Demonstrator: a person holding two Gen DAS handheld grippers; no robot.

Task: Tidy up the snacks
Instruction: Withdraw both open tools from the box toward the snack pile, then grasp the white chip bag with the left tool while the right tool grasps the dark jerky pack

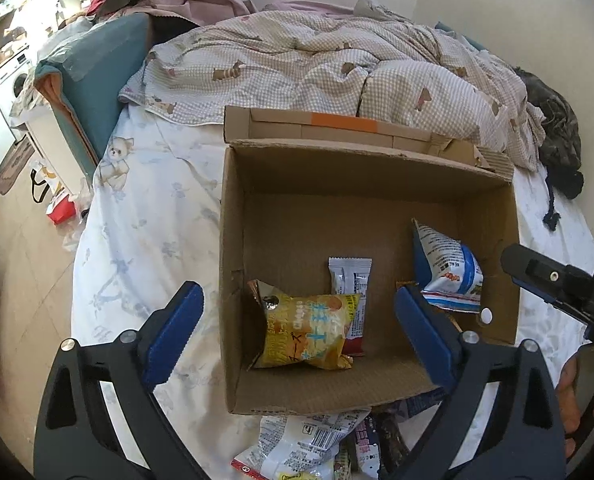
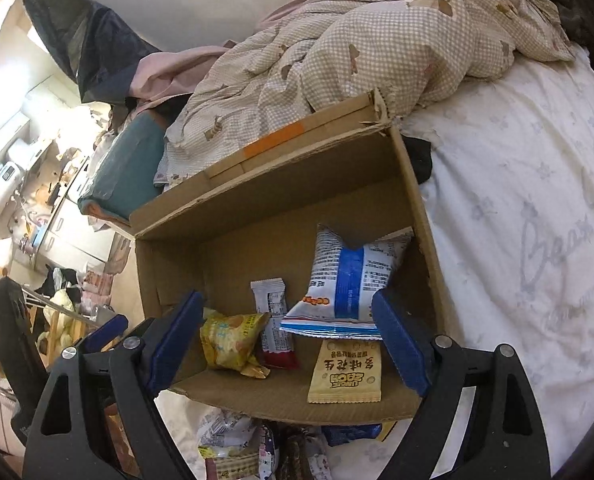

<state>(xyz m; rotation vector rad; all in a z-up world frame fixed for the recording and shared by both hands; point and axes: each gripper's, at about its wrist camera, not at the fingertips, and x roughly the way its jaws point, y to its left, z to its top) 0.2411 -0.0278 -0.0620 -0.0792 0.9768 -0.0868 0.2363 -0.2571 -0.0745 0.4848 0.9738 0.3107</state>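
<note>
Yellow snack bag (image 1: 305, 330) lies in box (image 1: 233, 240), seemingly below spread jaws.

I am in somebody's lived-in bedroom at home. Under me is a bed (image 1: 145, 216) with a white printed sheet, and a rumpled checked duvet (image 1: 337, 64) with little animal figures is heaped at its far side. A teal cushion (image 1: 93, 76) leans by the edge. Past the bed I can see a tiled floor (image 1: 29, 248) strewn with bags, and a washing machine (image 1: 17, 76) against white cabinets.
</note>
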